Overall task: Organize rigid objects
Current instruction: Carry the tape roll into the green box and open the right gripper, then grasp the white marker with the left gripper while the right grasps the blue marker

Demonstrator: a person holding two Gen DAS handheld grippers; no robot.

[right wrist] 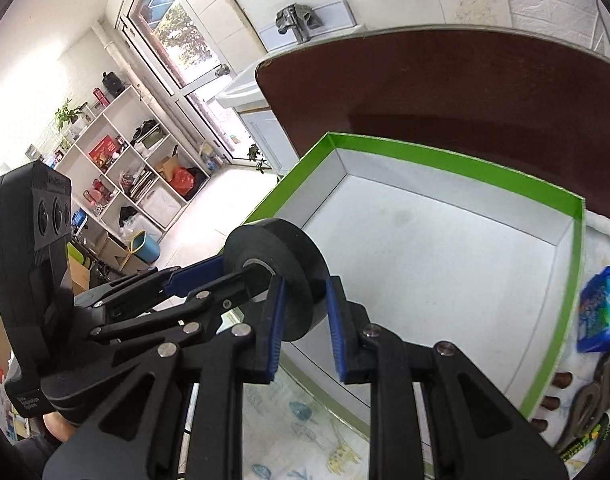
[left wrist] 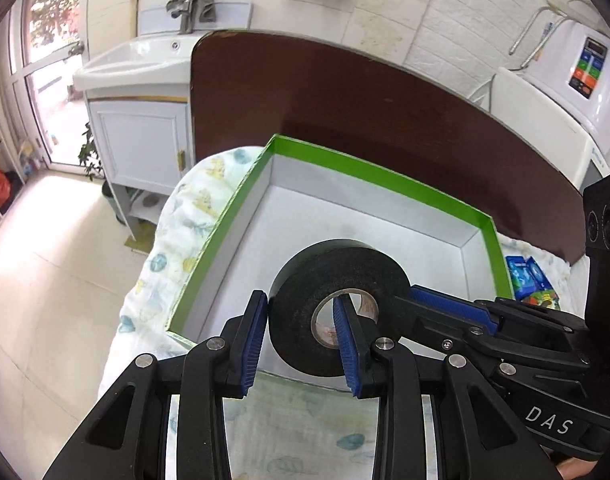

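A black tape roll [left wrist: 305, 292] hangs over the near part of a shallow white box with a green rim [left wrist: 369, 172]. My left gripper [left wrist: 303, 336] is shut on the roll's wall, one blue pad on the outer face and the other inside the core hole. My right gripper [left wrist: 405, 300] comes in from the right and grips the same roll. In the right wrist view the roll [right wrist: 301, 256] sits pinched between the right gripper's [right wrist: 305, 320] blue pads. There the left gripper [right wrist: 245, 266] reaches in from the left. The box [right wrist: 457, 156] lies open underneath it with nothing inside.
The box rests on a leaf-patterned cloth [left wrist: 185, 216] over a dark brown table [left wrist: 345, 92]. A blue packet [right wrist: 601, 312] and dark disc-shaped items [right wrist: 597, 400] lie right of the box. A sink cabinet [left wrist: 141, 136], washing machine [left wrist: 577, 80] and shelves [right wrist: 125, 168] stand beyond.
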